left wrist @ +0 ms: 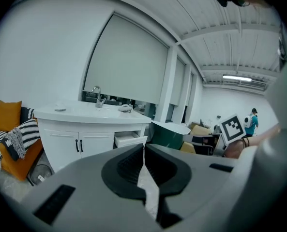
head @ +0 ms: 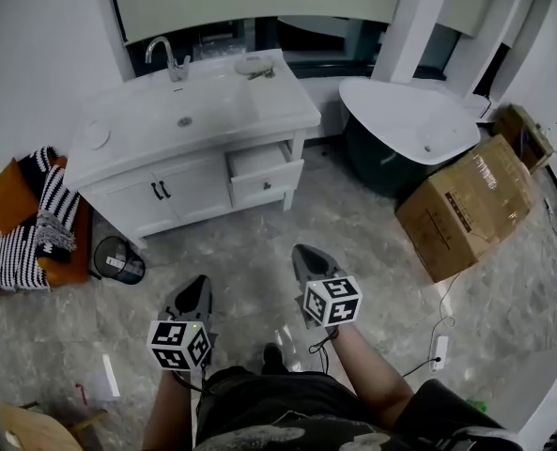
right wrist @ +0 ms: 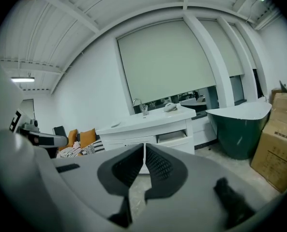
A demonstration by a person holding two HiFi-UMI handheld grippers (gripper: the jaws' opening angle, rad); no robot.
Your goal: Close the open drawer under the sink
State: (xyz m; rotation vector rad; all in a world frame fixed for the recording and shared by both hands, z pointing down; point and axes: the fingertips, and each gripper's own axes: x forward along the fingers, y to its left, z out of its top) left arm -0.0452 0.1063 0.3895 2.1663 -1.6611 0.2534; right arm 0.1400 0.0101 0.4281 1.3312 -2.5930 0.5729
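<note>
Holding the left tongs (head: 196, 286) and right tongs (head: 302, 252) pressed together, with nothing between either pair. Carried side by side above the floor (head: 259, 242), right pair slightly ahead, both tilted a little downward and aimed at the white bench (head: 259, 111). Well apart from it, with bare floor between. In the bench front, just under the top and right of two doors (head: 170, 191): the drawer (head: 264, 169), pulled out and open, untouched. On the bench top: a sink (head: 184, 120) with a tap (head: 170, 59) behind. Right of the bench, a tub (head: 410, 120), then a box (head: 466, 205). Left of the bench, striped and orange cushions (head: 24, 214).
</note>
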